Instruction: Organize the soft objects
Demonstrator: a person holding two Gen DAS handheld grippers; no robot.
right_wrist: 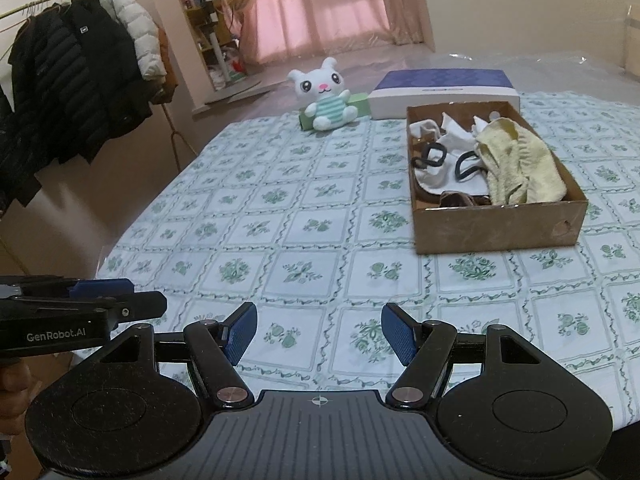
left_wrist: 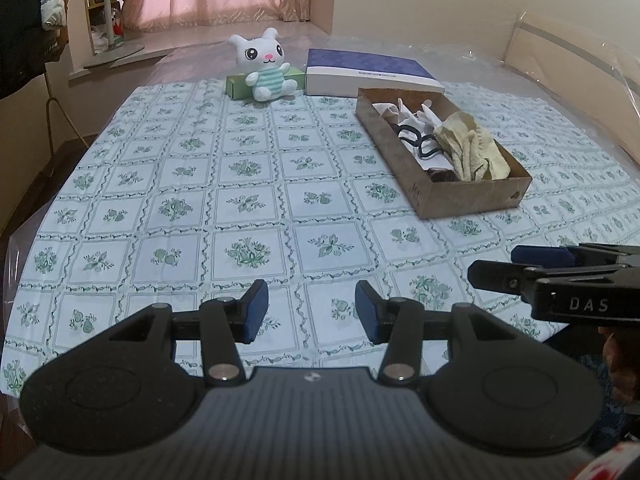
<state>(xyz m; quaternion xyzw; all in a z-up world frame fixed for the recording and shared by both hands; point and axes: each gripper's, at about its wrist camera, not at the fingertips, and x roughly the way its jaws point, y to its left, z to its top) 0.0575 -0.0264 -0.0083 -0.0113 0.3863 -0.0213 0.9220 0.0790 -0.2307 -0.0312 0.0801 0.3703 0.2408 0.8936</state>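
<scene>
A brown cardboard box (left_wrist: pixel 472 200) (right_wrist: pixel 496 228) stands on the right of the patterned cloth, holding a yellow towel (left_wrist: pixel 468 148) (right_wrist: pixel 516 160), white cloths (right_wrist: pixel 444 148) and black hair bands (left_wrist: pixel 412 136) (right_wrist: pixel 430 156). A white plush rabbit (left_wrist: pixel 266 66) (right_wrist: pixel 326 96) sits at the far side against a green box (left_wrist: pixel 236 84). My left gripper (left_wrist: pixel 312 312) hangs open over the near cloth, nothing between its blue pads. My right gripper (right_wrist: pixel 318 334) is also open and empty, and shows in the left wrist view at the right edge (left_wrist: pixel 520 264).
A blue and white flat box (left_wrist: pixel 372 72) (right_wrist: pixel 444 90) lies behind the cardboard box. Jackets on a rack (right_wrist: pixel 80 80) stand left of the table. The table's near edge (right_wrist: pixel 560 432) is close under both grippers. Pink curtains hang at the back.
</scene>
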